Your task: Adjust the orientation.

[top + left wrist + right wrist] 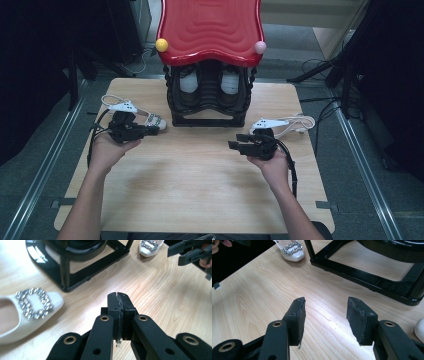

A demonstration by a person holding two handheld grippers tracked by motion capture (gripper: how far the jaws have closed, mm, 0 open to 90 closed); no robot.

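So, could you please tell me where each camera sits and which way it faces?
High view: above the person's side, looking forward and down at the table; forearms, both tongs.
Left gripper view: rides the left tongs, jaws shut, facing the white shoe.
Right gripper view: rides the right tongs, jaws open.
All share the black rack.
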